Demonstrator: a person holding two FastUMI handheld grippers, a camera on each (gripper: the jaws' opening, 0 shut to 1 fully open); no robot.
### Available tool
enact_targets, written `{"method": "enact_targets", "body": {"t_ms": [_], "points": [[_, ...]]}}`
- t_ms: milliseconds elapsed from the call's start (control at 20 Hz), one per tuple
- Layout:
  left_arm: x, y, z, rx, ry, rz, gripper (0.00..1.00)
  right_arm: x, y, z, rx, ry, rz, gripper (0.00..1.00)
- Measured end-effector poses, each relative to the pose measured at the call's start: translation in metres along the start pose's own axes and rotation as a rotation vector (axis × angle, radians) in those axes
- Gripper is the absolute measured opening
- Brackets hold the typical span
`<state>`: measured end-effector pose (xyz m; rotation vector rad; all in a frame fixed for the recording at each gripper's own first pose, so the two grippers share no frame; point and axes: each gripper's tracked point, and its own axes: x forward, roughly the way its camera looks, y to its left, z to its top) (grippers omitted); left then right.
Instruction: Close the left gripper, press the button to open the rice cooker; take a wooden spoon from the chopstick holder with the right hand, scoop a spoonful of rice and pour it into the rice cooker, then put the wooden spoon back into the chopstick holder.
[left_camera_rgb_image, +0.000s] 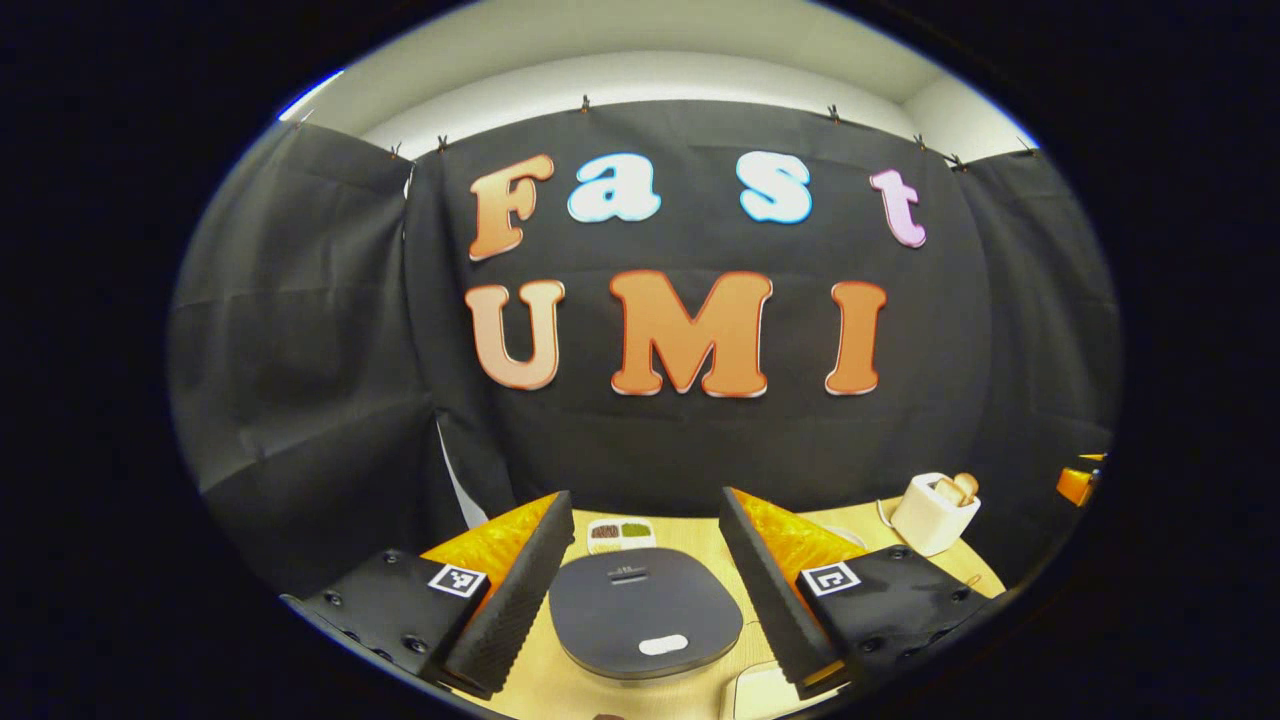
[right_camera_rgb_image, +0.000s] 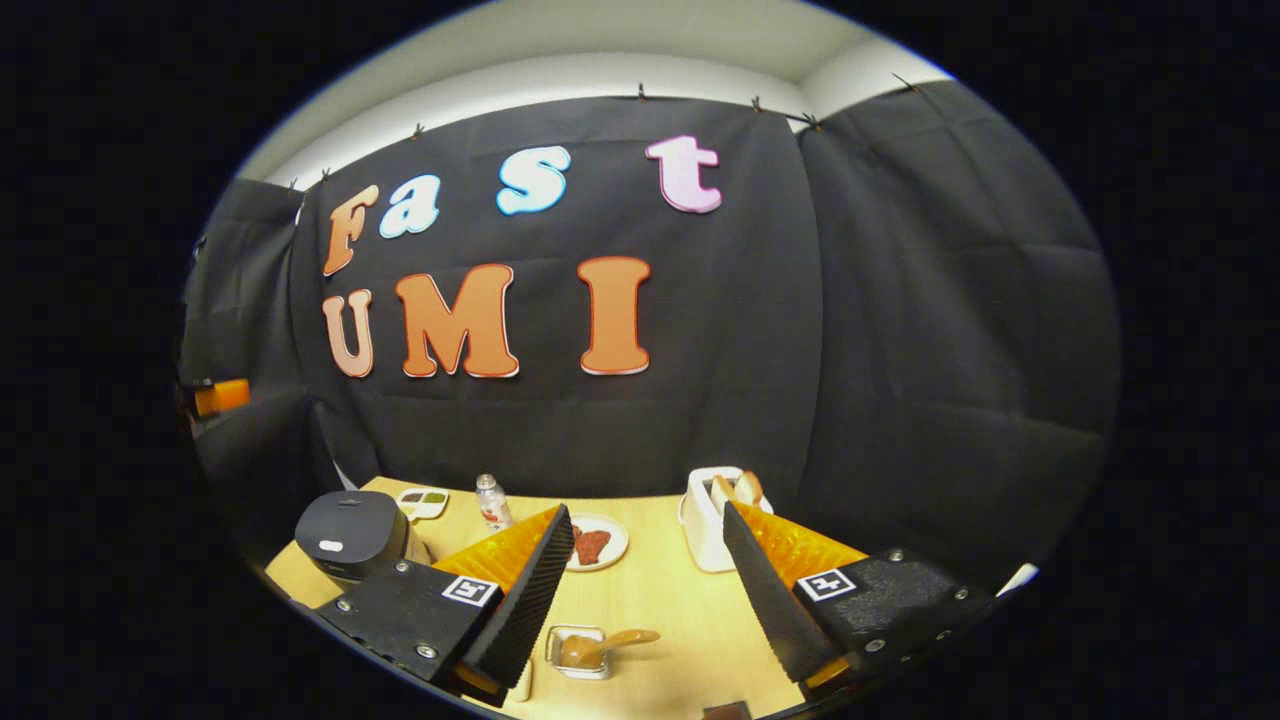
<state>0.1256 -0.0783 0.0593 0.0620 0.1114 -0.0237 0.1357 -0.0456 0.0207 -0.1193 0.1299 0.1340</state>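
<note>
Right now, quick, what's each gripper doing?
Left gripper: open, holding nothing, above the rice cooker.
Right gripper: open, holding nothing.

In the right gripper view we find the rice cooker (right_camera_rgb_image: 350, 535) at the worktop's (right_camera_rgb_image: 655, 590) left end, a divided dish (right_camera_rgb_image: 422, 502) just behind it, then a bottle (right_camera_rgb_image: 490, 503), a plate (right_camera_rgb_image: 596, 543) and, rightmost, a toaster (right_camera_rgb_image: 712, 528). Nearer us, a spoon (right_camera_rgb_image: 612, 642) lies in a small container (right_camera_rgb_image: 578, 651).
</note>
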Motion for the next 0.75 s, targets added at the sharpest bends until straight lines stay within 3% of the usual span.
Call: {"method": "enact_targets", "body": {"t_ms": [200,350,450,550,600,750], "points": [[-0.041,0.015,0.075,0.042,-0.098,-0.004,0.99,-0.01,0.006,0.06,-0.042,-0.091,0.018,0.93],[-0.059,0.028,0.098,0.048,-0.138,0.012,1.0,-0.019,0.01,0.093,-0.056,-0.143,0.023,0.93],[-0.062,0.034,0.095,0.028,-0.13,0.019,1.0,-0.026,0.016,0.109,-0.044,-0.181,0.037,0.98],[-0.059,0.04,0.084,0.015,-0.111,0.029,1.0,-0.031,0.015,0.111,-0.039,-0.194,0.036,0.93],[-0.057,0.044,0.079,0.009,-0.102,0.034,1.0,-0.034,0.014,0.11,-0.043,-0.193,0.031,0.98],[-0.051,0.046,0.064,0.011,-0.077,0.033,1.0,-0.034,0.016,0.1,-0.041,-0.174,0.019,0.89]]}}
